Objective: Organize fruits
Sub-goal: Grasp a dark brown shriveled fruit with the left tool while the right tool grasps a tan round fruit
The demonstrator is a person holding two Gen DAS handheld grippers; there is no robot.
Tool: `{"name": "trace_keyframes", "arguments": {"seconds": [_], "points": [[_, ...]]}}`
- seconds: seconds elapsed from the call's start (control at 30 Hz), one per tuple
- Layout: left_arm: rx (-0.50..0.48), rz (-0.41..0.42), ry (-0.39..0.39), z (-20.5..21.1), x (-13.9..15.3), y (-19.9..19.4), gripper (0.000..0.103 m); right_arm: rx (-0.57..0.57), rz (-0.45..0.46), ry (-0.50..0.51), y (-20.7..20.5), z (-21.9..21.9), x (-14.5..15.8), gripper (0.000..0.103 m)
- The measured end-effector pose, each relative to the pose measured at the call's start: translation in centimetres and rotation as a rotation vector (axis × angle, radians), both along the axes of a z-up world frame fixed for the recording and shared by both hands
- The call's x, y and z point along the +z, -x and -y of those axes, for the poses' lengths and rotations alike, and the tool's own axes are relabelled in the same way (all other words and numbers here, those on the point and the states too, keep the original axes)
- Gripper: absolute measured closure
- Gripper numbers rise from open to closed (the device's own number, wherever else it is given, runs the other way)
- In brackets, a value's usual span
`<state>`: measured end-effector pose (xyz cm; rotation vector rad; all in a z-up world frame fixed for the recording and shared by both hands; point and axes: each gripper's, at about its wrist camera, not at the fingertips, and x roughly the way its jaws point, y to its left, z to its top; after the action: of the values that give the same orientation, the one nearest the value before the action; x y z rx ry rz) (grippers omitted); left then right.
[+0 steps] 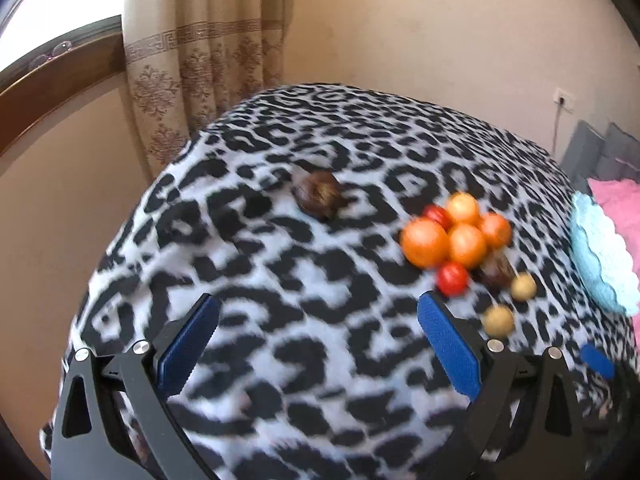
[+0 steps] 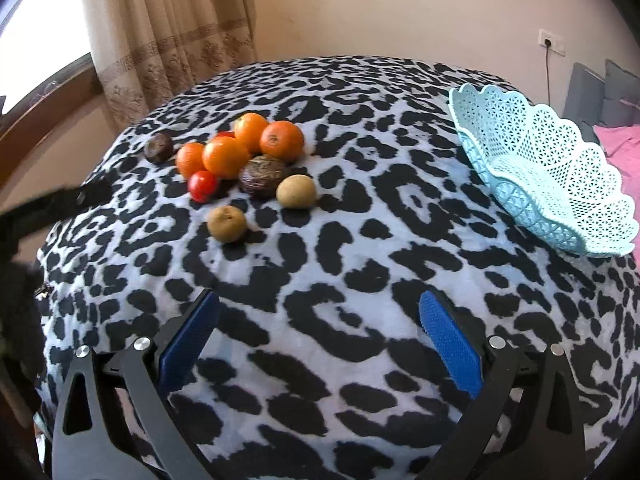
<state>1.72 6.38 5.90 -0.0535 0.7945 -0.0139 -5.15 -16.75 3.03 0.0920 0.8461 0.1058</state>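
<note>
A pile of fruit lies on the leopard-print cloth (image 2: pixel 360 240): several oranges (image 2: pixel 225 157) (image 1: pixel 425 241), red tomatoes (image 2: pixel 203 186) (image 1: pixel 452 278), two dark brown fruits (image 2: pixel 263 176) (image 1: pixel 318 194) and two tan round fruits (image 2: pixel 227 224) (image 1: pixel 499 320). A pale blue lattice basket (image 2: pixel 560 184) (image 1: pixel 600 256) sits tilted at the right, with nothing in it. My left gripper (image 1: pixel 318 344) is open above the cloth, left of the pile. My right gripper (image 2: pixel 320 340) is open too, near of the fruit, holding nothing.
A patterned curtain (image 1: pixel 200 60) and window frame (image 1: pixel 52 76) stand behind the table at left. A pink cloth (image 2: pixel 624 148) and grey cushions (image 2: pixel 588 92) lie at far right, with a wall socket (image 2: pixel 552 46) above. The other gripper's dark arm (image 2: pixel 52 200) shows at the left.
</note>
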Motion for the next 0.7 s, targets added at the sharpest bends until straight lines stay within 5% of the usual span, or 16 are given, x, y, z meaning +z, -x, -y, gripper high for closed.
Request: {"name": "trace_keyframes", "arguments": {"seconds": [0.2,0.7], "points": [[0.041,-0.042,0.015,-0.9,0.2,-4.5,0.007,0.006,-0.008,-0.042,-0.1,0.2,-0.5,0.002],[0.108,-0.095,0.002,-0.5,-3.3,-13.3,0.036,0.012,-0.053,-0.067,-0.8,0.5,-1.2,0.002]]}}
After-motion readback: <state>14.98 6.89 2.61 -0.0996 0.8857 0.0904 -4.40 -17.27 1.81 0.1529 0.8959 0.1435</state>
